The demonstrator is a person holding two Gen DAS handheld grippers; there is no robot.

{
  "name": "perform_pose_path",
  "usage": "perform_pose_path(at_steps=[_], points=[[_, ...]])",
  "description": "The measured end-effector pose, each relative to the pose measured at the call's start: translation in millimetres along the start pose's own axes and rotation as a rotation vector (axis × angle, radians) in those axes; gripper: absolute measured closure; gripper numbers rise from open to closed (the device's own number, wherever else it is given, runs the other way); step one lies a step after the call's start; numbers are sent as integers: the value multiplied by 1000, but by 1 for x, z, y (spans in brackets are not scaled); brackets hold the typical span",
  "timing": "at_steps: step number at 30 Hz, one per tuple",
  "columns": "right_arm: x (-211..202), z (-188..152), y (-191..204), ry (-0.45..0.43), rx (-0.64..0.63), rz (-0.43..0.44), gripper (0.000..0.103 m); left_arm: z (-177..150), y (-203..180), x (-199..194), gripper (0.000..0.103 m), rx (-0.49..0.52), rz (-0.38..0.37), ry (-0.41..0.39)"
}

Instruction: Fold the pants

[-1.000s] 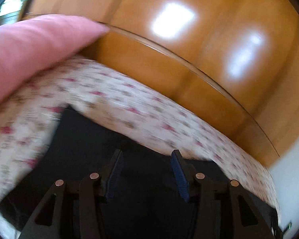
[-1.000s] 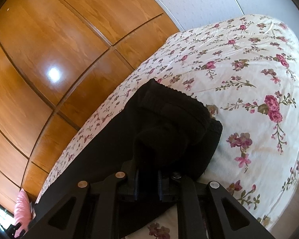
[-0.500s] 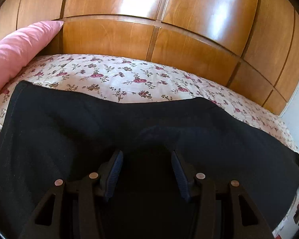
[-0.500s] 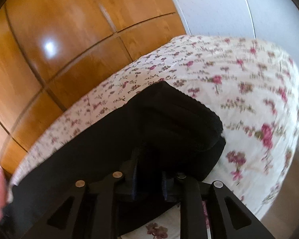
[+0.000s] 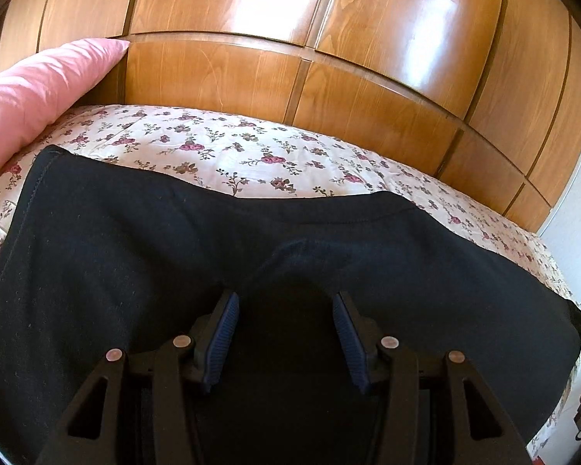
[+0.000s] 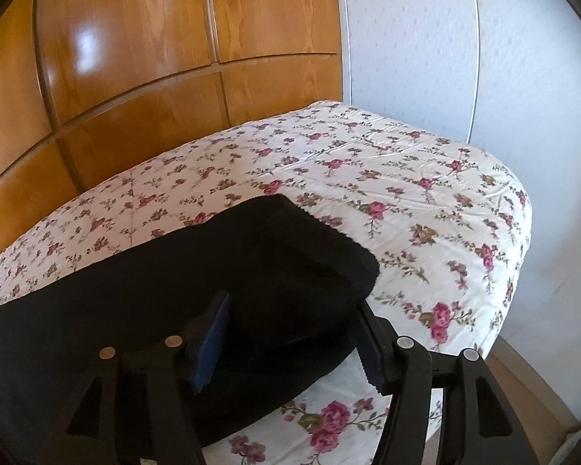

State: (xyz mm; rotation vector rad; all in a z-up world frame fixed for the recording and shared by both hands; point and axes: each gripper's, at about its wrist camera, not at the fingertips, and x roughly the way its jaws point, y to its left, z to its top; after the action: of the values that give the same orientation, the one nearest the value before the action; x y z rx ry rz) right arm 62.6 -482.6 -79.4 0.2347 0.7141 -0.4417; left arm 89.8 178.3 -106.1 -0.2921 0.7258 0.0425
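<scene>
Black pants (image 5: 143, 255) lie flat along the near side of a bed with a floral sheet (image 5: 251, 155). My left gripper (image 5: 284, 302) is open just above the middle of the pants, with a small hump of cloth in front of its fingers. My right gripper (image 6: 290, 306) is open over the waistband end of the pants (image 6: 313, 255), which lies flat on the sheet (image 6: 406, 193). Neither gripper holds cloth.
A pink pillow (image 5: 35, 89) lies at the left end of the bed. Glossy wooden wardrobe panels (image 5: 290, 38) stand behind the bed. A pale wall (image 6: 445, 46) is beyond the bed's right end, and a strip of floor (image 6: 534, 387) shows below that edge.
My right gripper was shut on the waistband end and has opened, leaving it flat on the sheet. My left gripper has swung level over the pants and stayed open.
</scene>
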Motion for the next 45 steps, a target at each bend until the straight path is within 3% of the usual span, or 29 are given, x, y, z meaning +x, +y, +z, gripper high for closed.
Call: perform_pose_path(at_steps=[10, 15, 23, 31, 35, 38, 43, 45], points=[[5, -1, -2, 39, 31, 22, 40, -8, -5, -7, 51, 25, 33, -25], [4, -5, -22, 65, 153, 146, 35, -10, -5, -10, 51, 25, 30, -32], [11, -18, -45, 102, 274, 255, 30, -15, -11, -13, 50, 49, 58, -45], [9, -17, -45, 89, 296, 272, 30, -16, -10, -14, 49, 44, 49, -50], [12, -18, -51, 101, 380, 345, 30, -16, -10, -14, 49, 45, 43, -49], [16, -24, -53, 134, 484, 455, 33, -17, -10, -19, 49, 32, 10, -57], [19, -28, -48, 155, 538, 503, 37, -20, -27, -31, 49, 27, -70, -76], [22, -25, -42, 150, 503, 477, 49, -19, -48, -35, 49, 81, -96, -83]])
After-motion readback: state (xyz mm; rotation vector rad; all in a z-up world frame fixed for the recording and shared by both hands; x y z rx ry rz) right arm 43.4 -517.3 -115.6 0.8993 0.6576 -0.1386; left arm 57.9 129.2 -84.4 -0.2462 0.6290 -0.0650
